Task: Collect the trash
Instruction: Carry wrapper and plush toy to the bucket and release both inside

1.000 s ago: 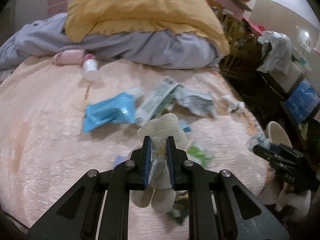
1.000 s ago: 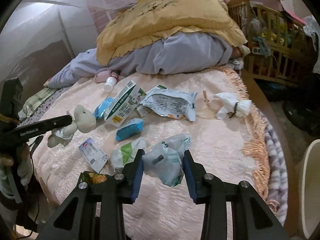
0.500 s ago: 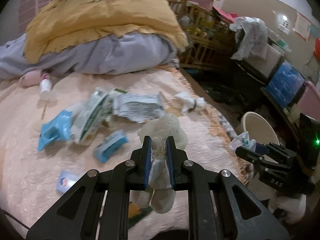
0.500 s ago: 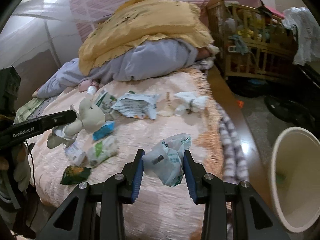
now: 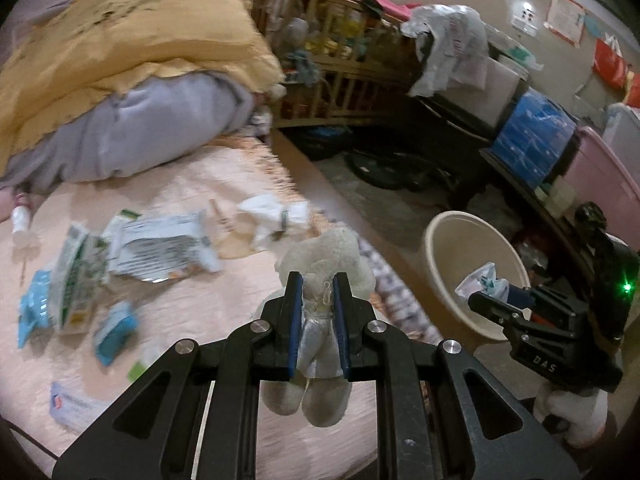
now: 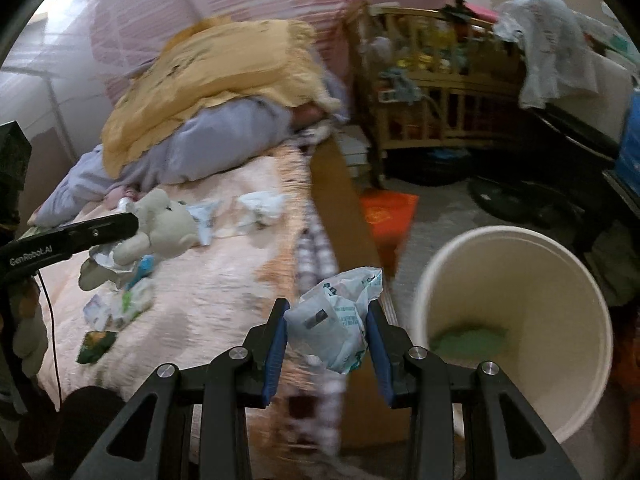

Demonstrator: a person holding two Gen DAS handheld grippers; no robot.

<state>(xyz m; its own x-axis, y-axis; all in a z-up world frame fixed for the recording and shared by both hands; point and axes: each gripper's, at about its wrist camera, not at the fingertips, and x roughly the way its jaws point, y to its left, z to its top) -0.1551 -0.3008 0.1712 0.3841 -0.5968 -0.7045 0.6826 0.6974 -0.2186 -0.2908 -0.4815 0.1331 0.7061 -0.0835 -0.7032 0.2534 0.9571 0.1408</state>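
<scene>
Right wrist view shows the right gripper (image 6: 326, 344) clamped on a crumpled white plastic wrapper with teal print (image 6: 336, 320), carried just past the fringed edge of the bed covered in a peach quilted spread (image 6: 224, 264) and near the rim of the round cream plastic bin (image 6: 516, 248) standing on the floor beside it; a patch of green lies at the bin's bottom. From the left wrist view, the left gripper (image 5: 316, 320) is closed tight on a small off-white plush toy in a silvery skirt (image 5: 324, 264), held above the bed's edge, with the same bin ahead to the right. Judging by this, the step in hand is the carry: each hand holds one item and both head for the bin. Whether a plush toy counts as trash is doubtful, though it is being taken along. Next, the wrapper needs bringing over the bin's mouth, not merely beside its rim, before the jaws part, since light film could drift or cling to a pad. More litter waits on the spread: a silver and green foil pouch (image 5: 156, 244), a blue packet (image 5: 114, 326), a wad of white tissue (image 5: 276, 216) and a small green sachet (image 6: 96, 344), so further trips are needed.
</scene>
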